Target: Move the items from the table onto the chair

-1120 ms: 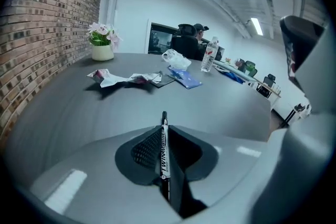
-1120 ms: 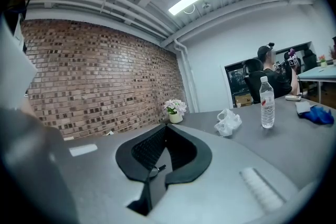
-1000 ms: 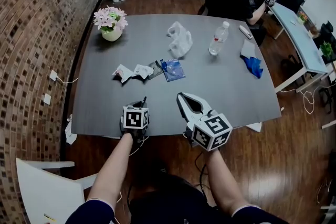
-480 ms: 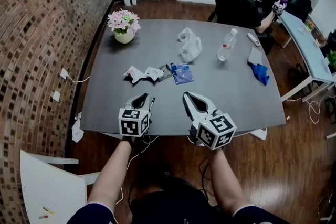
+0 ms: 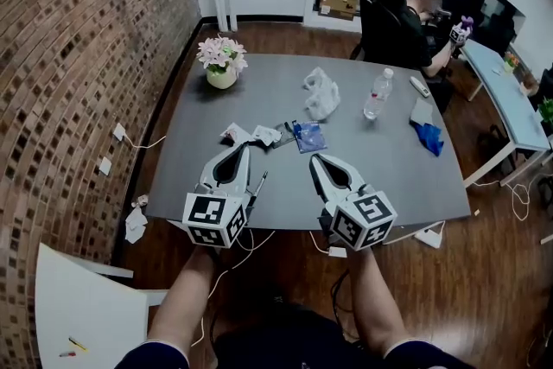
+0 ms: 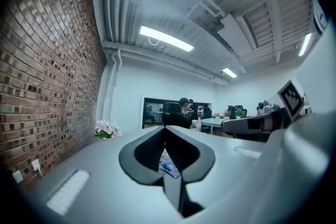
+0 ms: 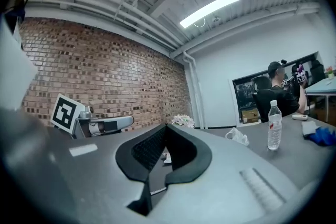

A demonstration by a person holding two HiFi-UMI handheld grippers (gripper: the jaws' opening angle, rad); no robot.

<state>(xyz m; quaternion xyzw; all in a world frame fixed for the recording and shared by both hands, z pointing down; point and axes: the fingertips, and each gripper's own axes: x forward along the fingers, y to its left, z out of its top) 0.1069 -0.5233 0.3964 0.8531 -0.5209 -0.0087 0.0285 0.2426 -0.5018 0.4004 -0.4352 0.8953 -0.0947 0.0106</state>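
Note:
On the dark grey table (image 5: 207, 186) lie two crumpled white wrappers (image 5: 235, 134), a blue packet (image 5: 308, 136), a white plastic bag (image 5: 321, 93), a water bottle (image 5: 376, 93), a white cloth (image 5: 421, 111), a blue glove (image 5: 429, 136) and a remote (image 5: 418, 85). A pot of pink flowers (image 5: 222, 65) stands at the far left. My left gripper (image 5: 242, 148) and right gripper (image 5: 315, 160) hover over the near edge, both shut and empty. The blue packet (image 6: 169, 167) shows through the left jaws. The white chair (image 5: 86, 315) is at bottom left.
A brick wall (image 5: 78, 56) runs along the left. A person (image 5: 415, 26) sits in a black chair beyond the far right corner, beside a light blue desk (image 5: 501, 91). Cables and paper scraps lie on the wooden floor (image 5: 484, 272) around the table.
Both grippers have come up and forward over the table's near edge; the left one rose most, its jaws now showing. The view has pulled back from the table.

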